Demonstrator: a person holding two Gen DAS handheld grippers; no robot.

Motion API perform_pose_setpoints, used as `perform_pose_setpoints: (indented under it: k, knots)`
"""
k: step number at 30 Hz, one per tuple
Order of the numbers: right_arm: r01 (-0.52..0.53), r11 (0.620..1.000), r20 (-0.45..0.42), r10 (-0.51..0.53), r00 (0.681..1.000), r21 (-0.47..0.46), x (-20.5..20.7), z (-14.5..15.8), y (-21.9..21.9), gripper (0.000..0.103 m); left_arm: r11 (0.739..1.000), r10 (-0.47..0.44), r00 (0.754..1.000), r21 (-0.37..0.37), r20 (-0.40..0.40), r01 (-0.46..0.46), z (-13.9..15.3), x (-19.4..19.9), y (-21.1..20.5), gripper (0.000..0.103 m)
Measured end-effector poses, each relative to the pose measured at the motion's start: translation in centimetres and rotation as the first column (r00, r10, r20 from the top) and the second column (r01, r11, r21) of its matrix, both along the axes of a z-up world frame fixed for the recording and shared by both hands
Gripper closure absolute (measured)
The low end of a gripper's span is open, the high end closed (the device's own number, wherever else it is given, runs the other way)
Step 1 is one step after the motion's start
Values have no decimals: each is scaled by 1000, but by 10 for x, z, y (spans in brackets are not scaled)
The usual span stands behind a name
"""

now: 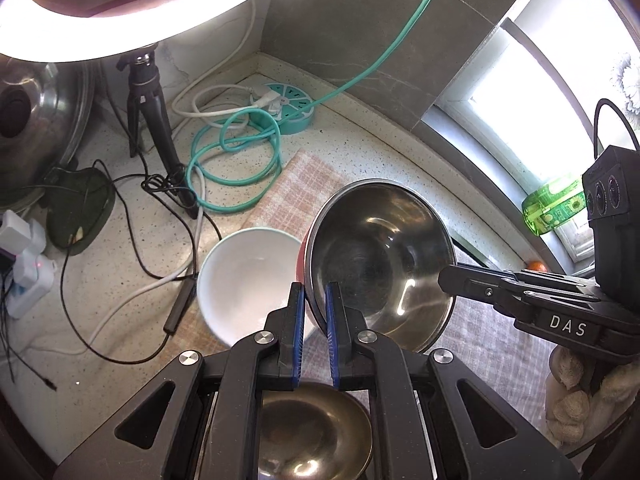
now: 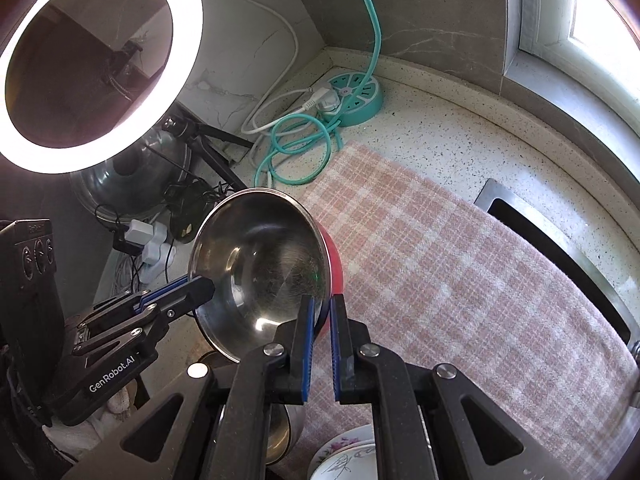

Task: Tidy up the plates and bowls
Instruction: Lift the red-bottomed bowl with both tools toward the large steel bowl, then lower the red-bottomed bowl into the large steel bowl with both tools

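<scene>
While both grippers pinch its rim from opposite sides, the steel bowl (image 1: 380, 256) with a red outside hangs tilted above the checked towel (image 2: 460, 280). The left gripper (image 1: 314, 300) clamps the near edge, the right gripper (image 2: 322, 312) the other. A white bowl (image 1: 248, 280) sits on the towel beneath.

Steel bowl (image 1: 380, 264): tilted, off the tabletop (image 1: 360, 152), between my left claw (image 1: 313, 300) and right claw (image 2: 322, 312), each on its rim. White bowl (image 1: 244, 280): left of it, on the cloth (image 2: 460, 280). Socket hub (image 1: 288, 108): behind, in the corner. Sink (image 2: 560, 248): right of the cloth.
</scene>
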State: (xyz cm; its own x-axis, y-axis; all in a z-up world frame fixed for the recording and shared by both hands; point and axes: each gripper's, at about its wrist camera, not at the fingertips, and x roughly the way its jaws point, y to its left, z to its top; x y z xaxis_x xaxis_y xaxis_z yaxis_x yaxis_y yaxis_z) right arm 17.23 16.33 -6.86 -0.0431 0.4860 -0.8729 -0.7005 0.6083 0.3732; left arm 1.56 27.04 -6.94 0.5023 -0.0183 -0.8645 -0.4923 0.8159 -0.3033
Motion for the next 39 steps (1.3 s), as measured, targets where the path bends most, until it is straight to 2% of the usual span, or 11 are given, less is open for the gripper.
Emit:
perform_pose_setpoints:
  k: [5,16,20,26,39]
  knots:
    - [-27,1000,-1,27,1000,0,-23,-1,-3,96,1000,15,1000,11,-3,-15,4,-23,-6,94]
    - [-76,997,-4,76,997,-4,-64,-2,-7,96,998,53,999,-26,-3,-53,2,-63,-11,94]
    - [-84,996,-13,84,996,-6,-76,-6,-11,96,997,64,998,-38,-10,-64,-5,-78,-15,94]
    - [-115,993,-15,114,993,-31,-97,-17,-14,96,991,91,995,-97,-31,-94,-18,-99,-19,95]
    - [-142,989,-27,141,990,-46,-122,-36,-20,96,986,105,993,-123,-61,-112,-31,-122,-27,95]
